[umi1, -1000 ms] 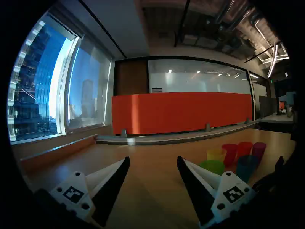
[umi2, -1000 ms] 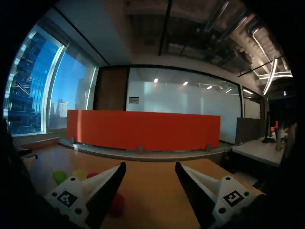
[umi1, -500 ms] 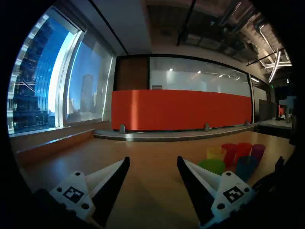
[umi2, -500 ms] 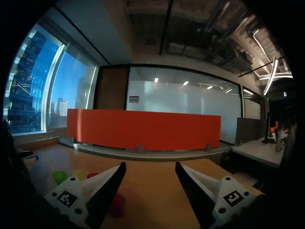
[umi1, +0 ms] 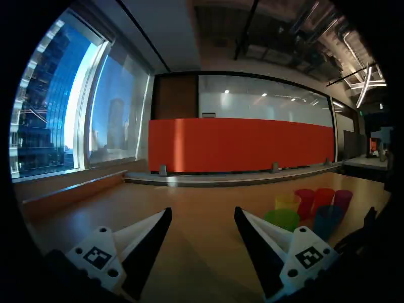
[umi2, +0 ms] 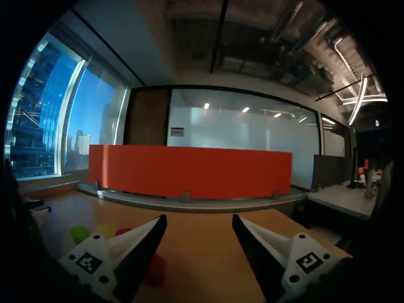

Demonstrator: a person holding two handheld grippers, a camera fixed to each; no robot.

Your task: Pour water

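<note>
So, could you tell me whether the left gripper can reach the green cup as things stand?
Probably yes: the left gripper is open and empty, and the green cup stands close by, off to its right, with no other cup in front of it.

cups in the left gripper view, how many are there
6, clustered on the table: green cup and blue cup in front; yellow cup, red cup, orange cup, purple cup behind. Others may be hidden.
</note>
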